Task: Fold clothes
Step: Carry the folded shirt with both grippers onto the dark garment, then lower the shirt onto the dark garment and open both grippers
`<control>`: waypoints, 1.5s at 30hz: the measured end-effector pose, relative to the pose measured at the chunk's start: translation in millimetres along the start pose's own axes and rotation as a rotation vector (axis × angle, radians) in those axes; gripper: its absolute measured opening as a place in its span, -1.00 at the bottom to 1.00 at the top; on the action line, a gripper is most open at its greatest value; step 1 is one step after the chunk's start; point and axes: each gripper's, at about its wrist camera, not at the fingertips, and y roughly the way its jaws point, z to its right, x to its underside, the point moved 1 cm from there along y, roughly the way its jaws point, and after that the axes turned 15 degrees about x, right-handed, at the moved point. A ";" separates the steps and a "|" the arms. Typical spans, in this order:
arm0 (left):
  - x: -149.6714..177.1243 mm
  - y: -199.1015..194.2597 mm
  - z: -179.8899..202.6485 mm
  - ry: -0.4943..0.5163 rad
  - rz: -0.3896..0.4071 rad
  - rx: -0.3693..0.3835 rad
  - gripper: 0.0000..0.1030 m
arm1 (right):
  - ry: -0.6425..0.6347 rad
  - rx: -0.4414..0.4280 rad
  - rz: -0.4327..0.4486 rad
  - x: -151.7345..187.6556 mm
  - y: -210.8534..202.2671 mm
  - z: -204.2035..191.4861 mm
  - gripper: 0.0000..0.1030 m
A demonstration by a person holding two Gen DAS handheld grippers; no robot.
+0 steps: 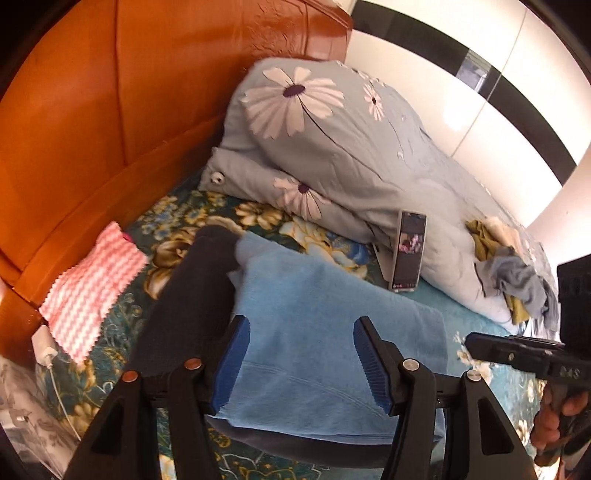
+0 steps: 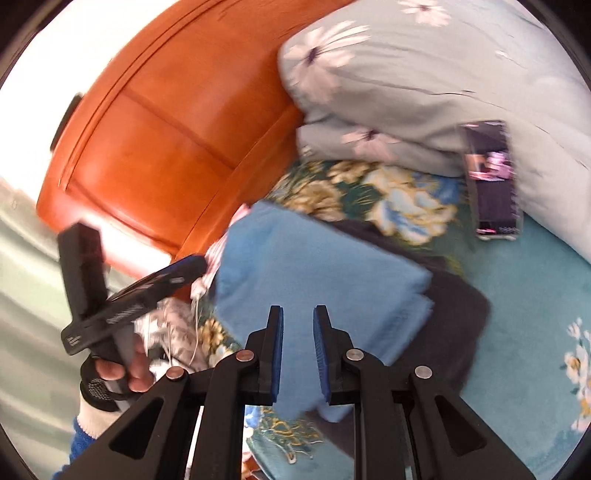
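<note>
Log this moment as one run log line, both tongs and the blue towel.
left tongs: open, empty | right tongs: narrow gap, empty | blue towel: folded, on dark garment | phone: against quilt

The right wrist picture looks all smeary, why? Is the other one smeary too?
Right wrist view: motion blur smears the quilt and phone. Left wrist view: sharper, the phone crisp, with glare on the headboard; both bend at the edges.

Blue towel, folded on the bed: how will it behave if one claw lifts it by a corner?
The blue towel looks like soft terry, so it would probably sag and unfold. Its stacked layers lie loose and may slide apart. Likely light, not fragile.
</note>
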 end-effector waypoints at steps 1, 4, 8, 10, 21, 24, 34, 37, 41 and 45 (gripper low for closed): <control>1.5 5.7 -0.1 0.002 -0.013 -0.006 0.22 | -0.023 0.003 -0.013 1.1 7.2 -9.6 -0.65; 13.1 12.1 -5.0 0.000 -0.027 -0.023 0.22 | -0.091 0.031 -0.039 12.5 23.3 -24.6 -0.65; 27.8 20.7 -15.4 -0.008 -0.048 -0.037 0.22 | -0.149 0.086 -0.058 34.1 37.6 -20.6 -0.65; 35.3 25.2 -20.5 -0.019 -0.056 -0.030 0.22 | -0.149 0.091 -0.045 40.6 37.5 -14.1 -0.68; 48.5 41.2 -37.3 -0.055 -0.073 0.001 0.22 | -0.181 0.083 -0.064 50.5 49.3 1.7 -0.71; 48.2 41.2 -35.3 -0.060 -0.071 -0.008 0.22 | -0.144 0.063 -0.073 50.5 48.2 6.2 -0.71; 57.7 19.3 -3.2 -0.047 0.040 -0.051 0.23 | -0.105 0.088 -0.043 63.8 21.5 10.8 -0.71; 74.1 18.0 8.7 -0.081 0.077 -0.059 0.23 | -0.090 0.097 -0.050 78.7 17.9 11.8 -0.71; 104.0 18.5 18.3 -0.126 0.089 -0.055 0.23 | -0.103 0.108 -0.079 105.0 19.8 8.4 -0.71; 132.2 24.2 23.5 -0.161 0.064 -0.077 0.23 | -0.108 0.137 -0.114 131.9 31.1 5.8 -0.70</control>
